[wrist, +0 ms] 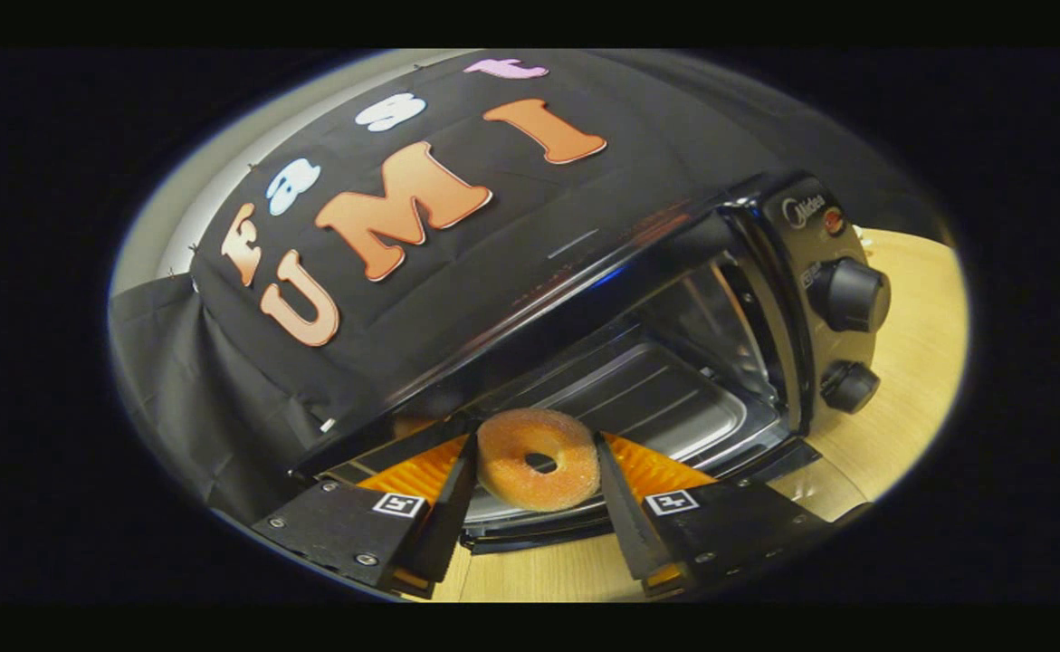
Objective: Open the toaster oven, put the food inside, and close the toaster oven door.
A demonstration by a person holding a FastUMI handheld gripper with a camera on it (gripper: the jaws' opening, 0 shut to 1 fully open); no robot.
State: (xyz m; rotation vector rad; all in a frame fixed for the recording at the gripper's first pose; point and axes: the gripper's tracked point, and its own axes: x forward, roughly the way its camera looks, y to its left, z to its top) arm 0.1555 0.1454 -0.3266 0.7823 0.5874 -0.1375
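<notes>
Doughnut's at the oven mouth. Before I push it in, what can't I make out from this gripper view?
- Toaster oven left end: hidden behind the hand-held gripper and the black cloth.
- Open door: mostly covered by the fingers and the doughnut.
- Doughnut's far side and contact with the finger pads: facing away.
- Knob markings: too small.
- Oven's back wall: dark, with reflections.

Gripper (537, 457) clamps donut (539, 457) by both fingers, at the open oven (765, 299) mouth. Tray (647, 398) just beyond. Two knobs (848, 295) at right. Oven on wooden table (910, 380).
</notes>
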